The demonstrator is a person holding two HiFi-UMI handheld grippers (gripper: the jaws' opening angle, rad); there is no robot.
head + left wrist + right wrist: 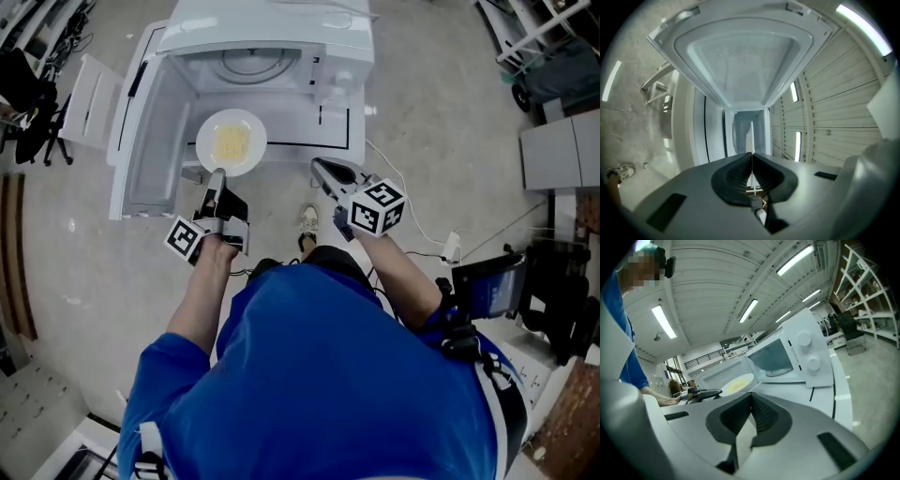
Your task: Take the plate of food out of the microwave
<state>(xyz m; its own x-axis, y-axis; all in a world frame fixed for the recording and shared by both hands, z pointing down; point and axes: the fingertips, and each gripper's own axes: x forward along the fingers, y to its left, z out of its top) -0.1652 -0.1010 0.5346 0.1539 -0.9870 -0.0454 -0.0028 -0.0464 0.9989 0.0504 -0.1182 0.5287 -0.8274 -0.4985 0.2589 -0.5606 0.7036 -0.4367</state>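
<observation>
**Tool state.** The left gripper (217, 178) is pinched on the near rim of the plate (231, 142), one jaw above the edge and one below. This grip keeps the yellow food level.

**Task item.** The plate hangs just outside the mouth of the microwave (272, 37), beside its door (141, 141), which is swung open to the left. The turntable (251, 64) inside is bare. Judgement: extraction is nearly complete and only the set-down remains.

**Other hand.** The right gripper (323, 169) is pressed together on nothing. It sits right of the plate, probably to stay out of its path.

**Surroundings.** The microwave stands on a white table (309, 131) marked with black lines. The floor (75, 244) is grey concrete, with shelving (553, 28) at far right.
</observation>
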